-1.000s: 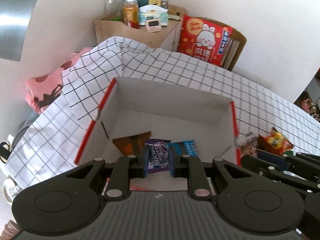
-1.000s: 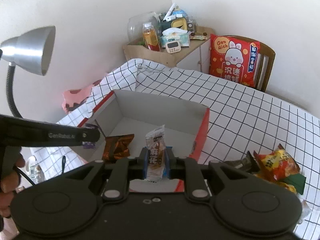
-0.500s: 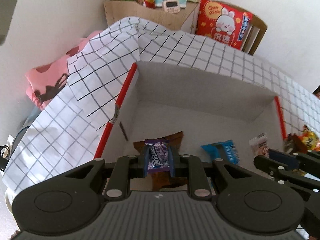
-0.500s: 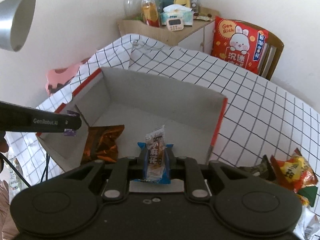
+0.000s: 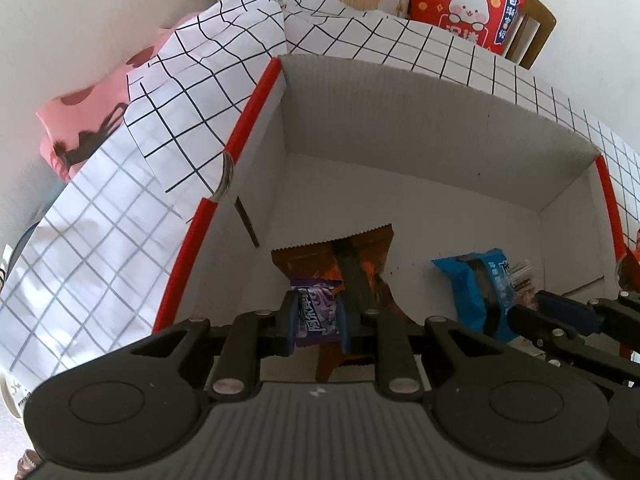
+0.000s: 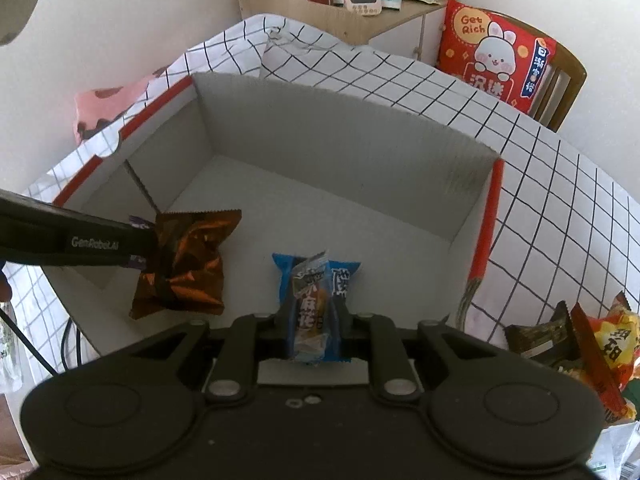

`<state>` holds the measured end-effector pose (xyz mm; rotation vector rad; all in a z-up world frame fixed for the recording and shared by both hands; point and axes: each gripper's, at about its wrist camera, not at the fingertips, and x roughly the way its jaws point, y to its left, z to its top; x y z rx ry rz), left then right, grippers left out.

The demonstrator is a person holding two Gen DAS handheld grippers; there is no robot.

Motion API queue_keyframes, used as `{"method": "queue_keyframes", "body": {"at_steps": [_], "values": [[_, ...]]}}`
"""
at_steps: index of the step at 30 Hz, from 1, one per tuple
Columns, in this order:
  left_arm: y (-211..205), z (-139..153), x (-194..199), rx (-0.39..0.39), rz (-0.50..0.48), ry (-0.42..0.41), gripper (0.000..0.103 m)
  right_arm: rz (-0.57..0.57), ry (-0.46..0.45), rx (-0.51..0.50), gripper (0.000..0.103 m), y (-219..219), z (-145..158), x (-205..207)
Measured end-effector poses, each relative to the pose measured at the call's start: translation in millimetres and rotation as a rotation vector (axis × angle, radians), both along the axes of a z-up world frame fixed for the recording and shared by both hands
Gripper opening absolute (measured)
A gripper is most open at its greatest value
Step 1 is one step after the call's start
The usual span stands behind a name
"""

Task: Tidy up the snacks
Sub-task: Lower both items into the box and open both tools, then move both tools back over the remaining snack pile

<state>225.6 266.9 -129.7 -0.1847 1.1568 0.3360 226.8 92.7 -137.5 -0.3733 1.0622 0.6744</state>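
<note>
Here the left gripper [image 5: 316, 322] clamps a purple candy [image 5: 316, 314] over the cardboard box [image 5: 400, 120], above the orange-brown packet [image 6: 188, 264]. Only the right view shows the right gripper [image 6: 314, 330], jaws opening, pale snack bar [image 6: 310, 312] between them over the blue packet [image 6: 344, 280]; loose snack pile [image 6: 608, 344] outside, right.

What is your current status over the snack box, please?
Left hand-held gripper shut on purple candy; right hand-held gripper shut on tan snack. Both above box. Nothing blocking.

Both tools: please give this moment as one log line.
left tool: holds purple candy | right tool: holds clear snack | both over box
</note>
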Motion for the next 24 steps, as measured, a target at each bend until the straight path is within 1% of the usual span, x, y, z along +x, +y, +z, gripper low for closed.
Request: {"method": "queue_keyframes", "body": {"at_steps": [9, 11, 13, 16, 19, 20, 21, 22, 24], "values": [[1.3, 0.0, -5.1, 0.006, 0.006, -0.006, 0.021, 0.006, 0.02, 0.01, 0.024, -2.5, -0.4, -3.9], [1.6, 1.1, -6.9, 0.0, 0.009, -0.012, 0.022, 0.004, 0.026, 0.017, 0.026, -4.0, 1.8, -3.9], [3.1, 3.1, -9.8, -0.013, 0.014, -0.022, 0.028, 0.001, 0.037, 0.031, 0.027, -6.4, 5.0, -4.5], [5.0, 6.8, -14.2, -0.031, 0.026, -0.038, 0.029, 0.0, 0.043, 0.053, 0.03, -9.8, 10.8, -7.9], [2.8, 11.7, -18.7, -0.015, 0.019, -0.051, 0.031, -0.004, 0.039, 0.073, 0.033, -13.2, 18.0, -11.5], [2.1, 13.7, -20.4, -0.011, 0.017, -0.055, 0.032, -0.006, 0.04, 0.083, 0.034, -14.7, 21.0, -12.6], [1.2, 15.7, -22.0, -0.007, 0.016, -0.061, 0.039, -0.009, 0.04, 0.091, 0.035, -16.0, 24.0, -13.9], [0.8, 18.3, -24.2, -0.004, 0.016, -0.07, 0.049, -0.011, 0.039, 0.1, 0.037, -17.6, 27.0, -15.1], [-0.4, 24.7, -29.8, -0.008, 0.017, -0.096, 0.055, -0.008, 0.035, 0.119, 0.039, -21.8, 34.1, -19.1]]}}
